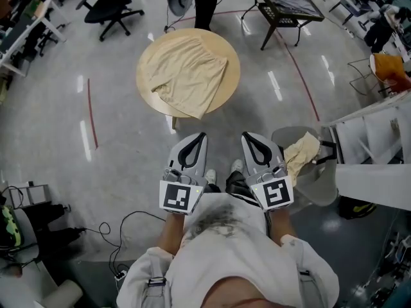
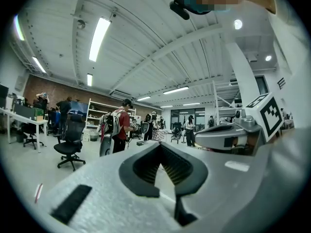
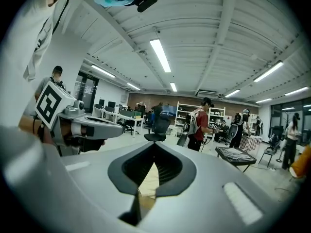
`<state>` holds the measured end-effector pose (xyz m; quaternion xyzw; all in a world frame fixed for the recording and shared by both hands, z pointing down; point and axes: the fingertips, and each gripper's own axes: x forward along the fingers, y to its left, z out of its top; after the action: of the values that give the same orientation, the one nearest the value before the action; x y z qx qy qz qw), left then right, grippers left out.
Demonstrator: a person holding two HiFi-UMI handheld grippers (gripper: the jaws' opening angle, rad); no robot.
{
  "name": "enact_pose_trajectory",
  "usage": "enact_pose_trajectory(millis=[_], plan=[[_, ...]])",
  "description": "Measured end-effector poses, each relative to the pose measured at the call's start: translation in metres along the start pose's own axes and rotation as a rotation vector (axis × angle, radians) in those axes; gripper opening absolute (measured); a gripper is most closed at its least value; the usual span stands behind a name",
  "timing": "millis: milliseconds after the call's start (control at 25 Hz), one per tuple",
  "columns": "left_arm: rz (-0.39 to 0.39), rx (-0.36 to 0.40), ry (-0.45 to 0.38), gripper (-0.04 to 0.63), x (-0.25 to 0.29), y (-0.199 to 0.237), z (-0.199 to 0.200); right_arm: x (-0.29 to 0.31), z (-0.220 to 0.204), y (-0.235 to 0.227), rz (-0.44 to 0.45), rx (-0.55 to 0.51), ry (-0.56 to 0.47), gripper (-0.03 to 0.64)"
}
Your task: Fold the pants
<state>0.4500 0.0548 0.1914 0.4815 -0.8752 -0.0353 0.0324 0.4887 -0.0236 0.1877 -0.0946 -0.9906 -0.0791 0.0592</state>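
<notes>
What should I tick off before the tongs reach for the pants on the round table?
1. Pants lying on the round table: ok, rumpled and not yet folded.
2. Left tongs empty: ok, shut on nothing.
3. Right tongs empty: ok, shut on nothing.
4. Tongs open for a grasp: not ok, both are shut.
5. Tongs at the pants: not ok, both are held near the person's body, short of the table.
</notes>
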Motion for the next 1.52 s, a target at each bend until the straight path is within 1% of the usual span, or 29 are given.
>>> enact_pose_trajectory(millis=[160, 320, 480, 680, 880, 1040, 1200, 1400, 1520], plan=[[0.03, -0.01, 0.016, 0.008, 0.014, 0.011, -0.005, 0.015, -0.001, -0.012, 0.018, -0.01, 0.001, 0.009], [0.07, -0.008, 0.018, 0.008, 0.033, 0.018, -0.009, 0.03, -0.005, -0.03, 0.055, -0.011, -0.01, 0.009], [0.104, 0.013, 0.033, 0.008, 0.056, 0.019, -0.015, 0.044, -0.015, -0.05, 0.103, -0.02, -0.004, 0.009], [0.154, 0.015, 0.048, 0.008, 0.09, 0.018, -0.021, 0.059, -0.026, -0.085, 0.163, -0.019, 0.002, 0.009], [0.22, 0.006, 0.1, 0.008, 0.119, 0.014, -0.036, 0.07, -0.036, -0.12, 0.241, -0.038, 0.003, 0.009], [0.278, 0.005, 0.092, 0.008, 0.14, 0.008, -0.037, 0.074, -0.045, -0.142, 0.305, -0.054, 0.002, 0.009], [0.335, -0.002, 0.109, 0.008, 0.151, 0.006, -0.042, 0.081, -0.051, -0.156, 0.354, -0.058, -0.002, 0.009], [0.378, 0.0, 0.127, 0.008, 0.157, 0.009, -0.053, 0.094, -0.057, -0.166, 0.394, -0.048, 0.017, 0.009], [0.398, -0.019, 0.132, 0.008, 0.159, 0.016, -0.053, 0.105, -0.058, -0.166, 0.415, -0.044, 0.011, 0.009]])
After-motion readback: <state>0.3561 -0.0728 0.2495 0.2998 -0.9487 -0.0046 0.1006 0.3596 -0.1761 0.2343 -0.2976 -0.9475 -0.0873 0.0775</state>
